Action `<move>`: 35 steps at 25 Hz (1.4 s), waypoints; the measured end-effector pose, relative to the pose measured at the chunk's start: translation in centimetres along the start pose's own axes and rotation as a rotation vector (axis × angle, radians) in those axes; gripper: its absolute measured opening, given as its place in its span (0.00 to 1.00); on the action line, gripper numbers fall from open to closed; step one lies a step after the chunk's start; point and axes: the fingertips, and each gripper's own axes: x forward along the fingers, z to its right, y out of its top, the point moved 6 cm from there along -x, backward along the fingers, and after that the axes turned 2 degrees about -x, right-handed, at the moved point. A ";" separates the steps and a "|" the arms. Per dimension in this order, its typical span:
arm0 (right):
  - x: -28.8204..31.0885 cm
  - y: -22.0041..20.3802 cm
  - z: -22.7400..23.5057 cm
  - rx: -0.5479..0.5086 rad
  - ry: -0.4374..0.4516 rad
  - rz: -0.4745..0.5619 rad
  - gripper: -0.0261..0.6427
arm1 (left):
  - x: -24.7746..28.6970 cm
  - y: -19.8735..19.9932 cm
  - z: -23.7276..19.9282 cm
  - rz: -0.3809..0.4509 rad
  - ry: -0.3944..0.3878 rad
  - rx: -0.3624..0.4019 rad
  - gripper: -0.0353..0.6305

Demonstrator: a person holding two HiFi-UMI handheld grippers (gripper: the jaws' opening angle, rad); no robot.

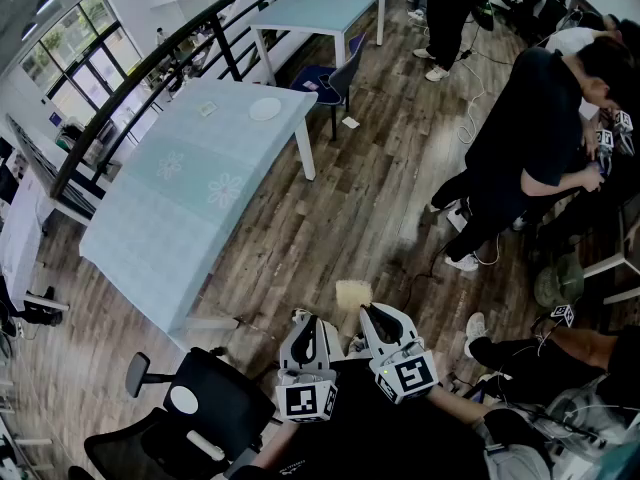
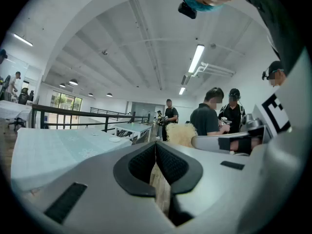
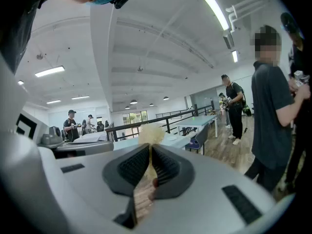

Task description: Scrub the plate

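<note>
Now | left claw (image 2: 156, 149) pressed together | right claw (image 3: 149, 152) pinching sponge (image 3: 150, 132) | plate (image 1: 265, 109) near table (image 1: 180, 203) edge, well apart

- The plate (image 1: 265, 109) lies at the far end of the long tabletop (image 1: 150, 218), well apart from both grippers.
- A second table (image 1: 320, 8) stands behind it, with a chair (image 1: 338, 68) between the two.
- A railing (image 1: 130, 100) runs along the left of both tables.
- The left gripper (image 1: 304, 318) and right gripper (image 1: 368, 311) hang side by side above the floor (image 1: 350, 198), right of the tabletop's near corner.
- A scrubber (image 1: 352, 294) sits between the right gripper's jaws.
- An office chair (image 1: 215, 408) stands left of the left gripper.
- People (image 1: 525, 138) stand at the right.
</note>
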 end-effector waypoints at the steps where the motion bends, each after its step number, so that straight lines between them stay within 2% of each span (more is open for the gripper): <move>1: 0.1 -0.3 0.2 0.003 -0.001 -0.001 0.08 | 0.0 0.3 -0.2 0.004 -0.001 0.012 0.07; 4: 0.3 -0.8 0.7 0.029 -0.015 -0.008 0.08 | 0.2 0.6 -0.5 0.016 -0.003 0.039 0.07; 13: 0.1 -0.5 0.6 0.031 -0.023 -0.009 0.08 | -0.3 0.3 -0.1 0.007 -0.015 0.027 0.07; 23: 1.8 -1.2 0.4 0.056 -0.004 -0.021 0.08 | 0.0 -0.4 -2.6 0.013 0.046 -0.010 0.07; 27: 3.2 -0.7 1.0 0.043 -0.005 -0.022 0.08 | 1.1 0.2 -3.3 0.024 0.061 0.007 0.07; 35: 7.3 -0.1 1.4 0.027 -0.001 -0.058 0.08 | 5.4 1.4 -5.8 0.044 0.028 0.022 0.07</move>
